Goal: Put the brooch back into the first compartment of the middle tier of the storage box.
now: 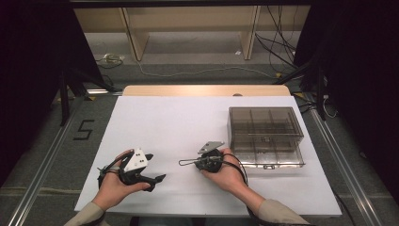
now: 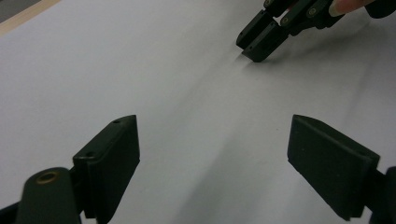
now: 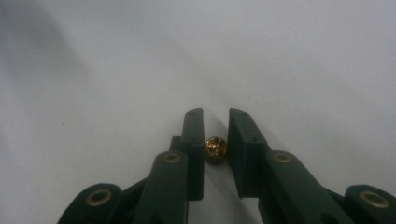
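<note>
A tiny gold bead sits pinched between the two black pads of my right gripper, just above the white sheet. In the high view that right gripper lies low over the sheet, pointing left, a little left of the box. My left gripper rests near the front left of the sheet, its jaws spread wide with nothing between them. In the left gripper view my left gripper shows only bare white sheet between its pads, and the right gripper is farther off with its tips together.
A smoky clear plastic box with several compartments stands on the right half of the white sheet. A wooden table edge runs along the back. Cables and shelf legs lie on the floor beyond.
</note>
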A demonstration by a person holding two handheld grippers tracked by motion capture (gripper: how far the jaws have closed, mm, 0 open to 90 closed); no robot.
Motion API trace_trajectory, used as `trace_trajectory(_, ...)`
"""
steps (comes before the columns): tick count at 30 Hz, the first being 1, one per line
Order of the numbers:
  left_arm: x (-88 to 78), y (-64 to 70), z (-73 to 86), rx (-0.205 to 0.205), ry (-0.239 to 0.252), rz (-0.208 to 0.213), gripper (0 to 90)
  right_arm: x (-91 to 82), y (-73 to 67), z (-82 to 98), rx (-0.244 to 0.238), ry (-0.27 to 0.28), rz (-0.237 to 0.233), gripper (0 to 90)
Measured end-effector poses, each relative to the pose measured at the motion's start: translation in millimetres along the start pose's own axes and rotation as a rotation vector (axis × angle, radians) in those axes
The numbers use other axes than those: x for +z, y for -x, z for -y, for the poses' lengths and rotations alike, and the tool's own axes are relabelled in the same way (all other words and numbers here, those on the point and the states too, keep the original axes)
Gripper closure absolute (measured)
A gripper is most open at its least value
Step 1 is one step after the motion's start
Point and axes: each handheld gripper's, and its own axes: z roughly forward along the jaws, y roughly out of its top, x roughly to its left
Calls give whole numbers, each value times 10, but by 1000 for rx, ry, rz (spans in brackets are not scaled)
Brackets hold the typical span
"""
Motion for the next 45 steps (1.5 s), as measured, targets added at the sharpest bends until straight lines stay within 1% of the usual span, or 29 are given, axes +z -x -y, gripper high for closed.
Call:
trace_trajectory(15,-8,-5,-2,3,1,-3,170,-29,-11,-11,-9,15,1,778)
trace_trajectory(23,-14,-6,-1,2,0,-5,170,-68,-15,-27,-13,42,0,778)
trace_trajectory(34,-18,-7,-1,2,2,-8,169,-125,-33,-39,-20,62,-6,779)
trace_trajectory(45,-24,-6,-2,3,2,-9,169,-208,-24,-49,-12,96,-8,779)
